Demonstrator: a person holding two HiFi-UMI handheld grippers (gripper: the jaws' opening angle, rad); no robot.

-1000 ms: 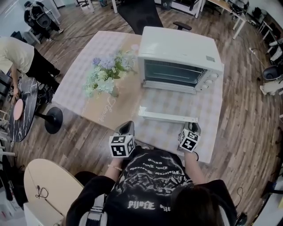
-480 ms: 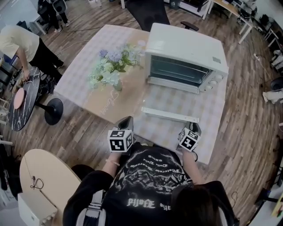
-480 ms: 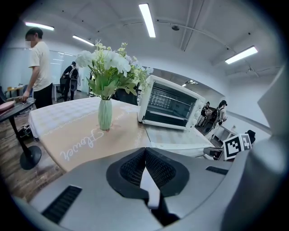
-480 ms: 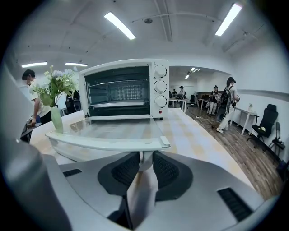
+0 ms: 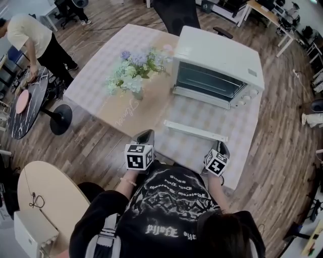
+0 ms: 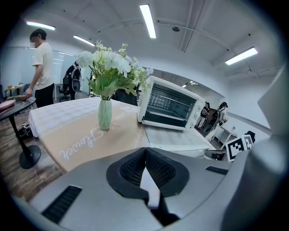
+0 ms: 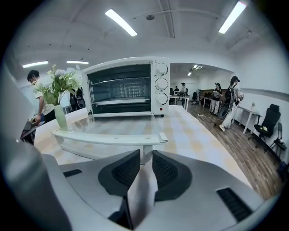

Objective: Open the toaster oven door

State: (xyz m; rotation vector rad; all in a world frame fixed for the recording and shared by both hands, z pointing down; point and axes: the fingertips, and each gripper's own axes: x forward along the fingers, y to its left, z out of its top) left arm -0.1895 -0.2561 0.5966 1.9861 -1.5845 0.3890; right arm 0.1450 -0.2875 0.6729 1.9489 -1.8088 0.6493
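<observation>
The white toaster oven point(image 5: 217, 60) stands at the far right of the table. Its glass door point(image 5: 202, 118) lies folded down flat, with the white handle bar point(image 5: 194, 131) along its near edge. My right gripper point(image 5: 222, 146) sits just short of the handle's right end. In the right gripper view the handle point(image 7: 108, 137) and its post stand right ahead of the gripper point(image 7: 145, 155); the jaws have just been closing to a narrow gap with nothing between the pads. My left gripper point(image 5: 146, 135) hovers at the table's near edge, its pads point(image 6: 156, 164) meeting at the tips on nothing.
A green vase of flowers point(image 5: 133, 75) stands left of the oven on the checked tablecloth point(image 5: 96, 75). A person point(image 5: 30, 35) bends over a round black table point(image 5: 22, 108) at the left. A black chair point(image 5: 176, 12) is behind the table.
The head view has shifted, so the table and oven sit a little further right. Both grippers stay at the near table edge. The person at the left has moved further off.
</observation>
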